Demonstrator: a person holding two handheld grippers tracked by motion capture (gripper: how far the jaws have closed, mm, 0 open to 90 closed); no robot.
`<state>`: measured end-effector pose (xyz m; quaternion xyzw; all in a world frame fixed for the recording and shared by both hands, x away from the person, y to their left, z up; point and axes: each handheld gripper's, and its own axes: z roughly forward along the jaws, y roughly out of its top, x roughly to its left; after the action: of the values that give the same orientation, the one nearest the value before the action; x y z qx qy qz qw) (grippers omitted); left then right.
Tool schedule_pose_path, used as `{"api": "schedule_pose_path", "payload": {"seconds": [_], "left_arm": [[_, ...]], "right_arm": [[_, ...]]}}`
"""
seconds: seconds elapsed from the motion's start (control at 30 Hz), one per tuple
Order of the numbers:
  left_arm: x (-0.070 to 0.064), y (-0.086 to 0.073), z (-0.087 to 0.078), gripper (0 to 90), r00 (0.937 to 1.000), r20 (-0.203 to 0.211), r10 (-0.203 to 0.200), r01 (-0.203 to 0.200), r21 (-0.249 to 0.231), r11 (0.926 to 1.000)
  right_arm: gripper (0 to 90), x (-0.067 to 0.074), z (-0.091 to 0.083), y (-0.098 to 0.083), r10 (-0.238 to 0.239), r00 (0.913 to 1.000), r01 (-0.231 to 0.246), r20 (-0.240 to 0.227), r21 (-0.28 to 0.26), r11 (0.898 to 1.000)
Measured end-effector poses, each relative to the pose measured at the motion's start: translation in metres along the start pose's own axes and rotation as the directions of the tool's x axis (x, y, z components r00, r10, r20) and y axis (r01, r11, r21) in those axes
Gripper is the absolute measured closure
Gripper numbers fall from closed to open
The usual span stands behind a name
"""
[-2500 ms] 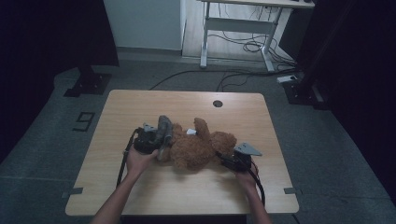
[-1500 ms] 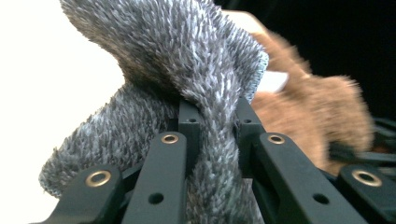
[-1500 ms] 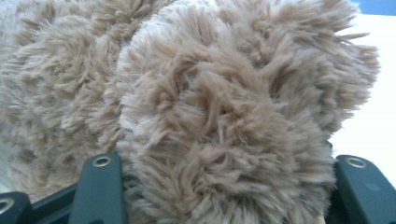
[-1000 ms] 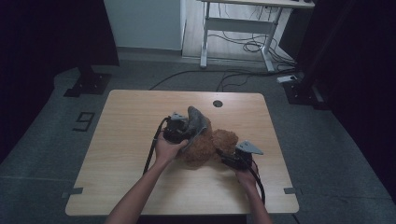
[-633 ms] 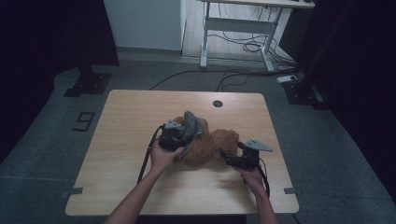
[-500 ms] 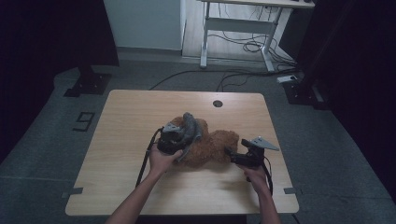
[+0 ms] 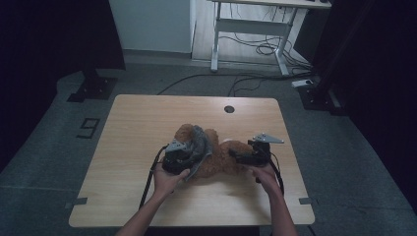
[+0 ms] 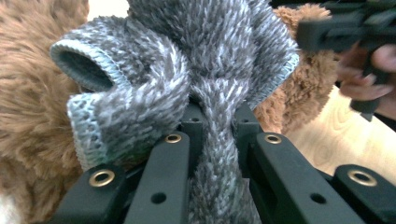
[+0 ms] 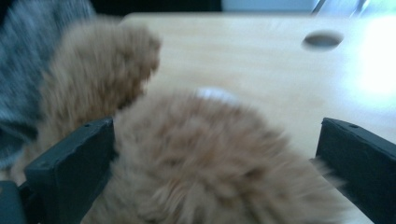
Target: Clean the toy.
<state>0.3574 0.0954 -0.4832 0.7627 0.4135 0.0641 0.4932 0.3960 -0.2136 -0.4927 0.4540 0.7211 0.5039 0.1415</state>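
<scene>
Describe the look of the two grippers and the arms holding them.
Both the left gripper and right gripper are black, each topped by a grey three-cornered plate and trailing a black cable. The jaws are blocky black bars with brass-ringed screw holes. The forearms are bare, no sleeves visible.

One sign can be read: a pale figure "9" marked on the grey floor, at nine o'clock from the worktop.
</scene>
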Motion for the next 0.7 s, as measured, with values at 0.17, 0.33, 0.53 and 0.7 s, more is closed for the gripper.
{"api": "schedule_pose_path", "payload": {"seconds": [0.17, 0.33, 0.53, 0.7], "left_arm": [[-0.007, -0.007, -0.004, 79.7, 0.9995, 0.028, 0.017, -0.018, 0.016, 0.9997], [-0.018, -0.022, -0.011, 79.5, 0.9974, 0.06, 0.039, -0.04, 0.022, 0.9989], [-0.02, -0.027, -0.009, 79.4, 0.997, 0.033, 0.071, -0.071, 0.02, 0.9973], [-0.015, -0.018, 0.003, 79.4, 0.9956, 0.01, 0.094, -0.094, 0.019, 0.9954]], "right_arm": [[0.9, -0.004, 0.004, -0.028, 0.05, 0.9969, -0.046, -0.06, 0.077, 0.996], [12.6, 0.001, -0.005, -0.05, 0.038, 0.9962, -0.032, -0.078, 0.08, 0.996], [27.9, 0.012, -0.006, -0.057, 0.006, 1.0, -0.006, -0.006, 0.025, 1.0], [36.8, 0.017, -0.002, -0.053, -0.048, 0.9944, 0.051, 0.094, -0.026, 0.998]]}}
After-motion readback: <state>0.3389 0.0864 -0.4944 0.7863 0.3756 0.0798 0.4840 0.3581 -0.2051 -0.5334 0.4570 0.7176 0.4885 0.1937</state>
